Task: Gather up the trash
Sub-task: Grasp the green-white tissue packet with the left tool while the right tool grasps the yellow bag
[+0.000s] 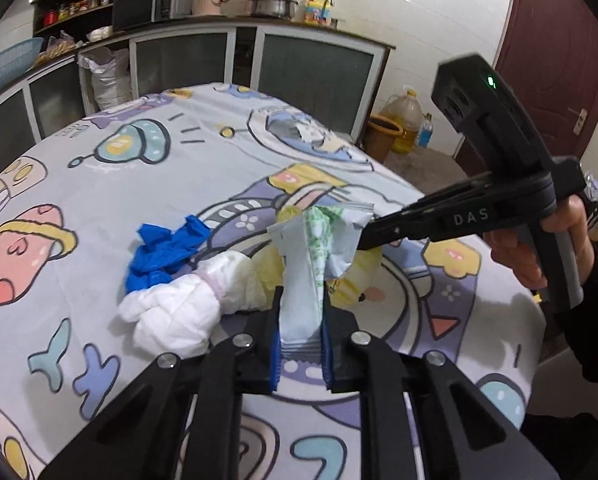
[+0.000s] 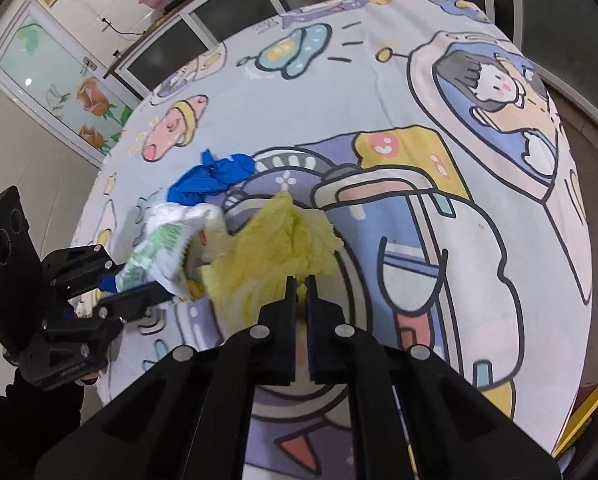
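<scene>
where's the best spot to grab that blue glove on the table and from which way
Judging by its pose, pinch the raised bunched folds at the middle of the blue glove, coming down from above on its open far-left side. It lies crumpled and flat-edged on the tablecloth, and its near end touches the white tissue wad, so a low approach there might snag that.

Even indoor light fills the kitchen; the patterned tablecloth [image 1: 139, 184] looks bright, with soft, faint shadows. Glare sits on the white wall tiles [image 1: 439, 8] and a glazed door [image 2: 51, 76]. Both fisheye views bend hard at dark-vignetted edges. The yellow crumpled paper [image 2: 283, 240] looks slightly smeared.
</scene>
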The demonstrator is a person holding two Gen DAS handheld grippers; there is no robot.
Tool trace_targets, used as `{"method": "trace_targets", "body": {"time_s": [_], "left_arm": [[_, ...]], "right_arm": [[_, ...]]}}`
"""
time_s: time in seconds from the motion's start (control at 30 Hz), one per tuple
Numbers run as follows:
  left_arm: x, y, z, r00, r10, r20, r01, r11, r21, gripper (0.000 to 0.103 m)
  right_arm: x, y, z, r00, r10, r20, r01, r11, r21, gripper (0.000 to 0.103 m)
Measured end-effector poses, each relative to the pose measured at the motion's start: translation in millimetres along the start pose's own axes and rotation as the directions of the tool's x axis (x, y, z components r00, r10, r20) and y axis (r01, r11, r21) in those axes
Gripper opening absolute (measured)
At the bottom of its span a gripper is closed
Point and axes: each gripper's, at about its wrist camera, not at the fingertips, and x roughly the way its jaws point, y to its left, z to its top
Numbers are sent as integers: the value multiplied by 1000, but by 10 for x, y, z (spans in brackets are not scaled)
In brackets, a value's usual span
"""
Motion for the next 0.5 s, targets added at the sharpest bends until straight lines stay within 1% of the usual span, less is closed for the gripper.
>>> {"method": "trace_targets", "body": {"time_s": [0.2, 0.33, 0.5], "left_arm": [[-456, 81, -115, 998, 4, 62, -1, 999, -54, 14], [-737, 137, -229, 995, 38, 95, -30, 996, -87, 14], [-1034, 210, -380, 989, 60, 138, -41, 990, -138, 14]], "right_arm": [[-260, 103, -70, 999, 14, 43, -14, 1000, 0, 5], [-445, 186, -128, 997, 19, 74, -19, 1000, -8, 4], [-738, 338, -216, 992, 24, 124, -19, 999, -37, 4]]}}
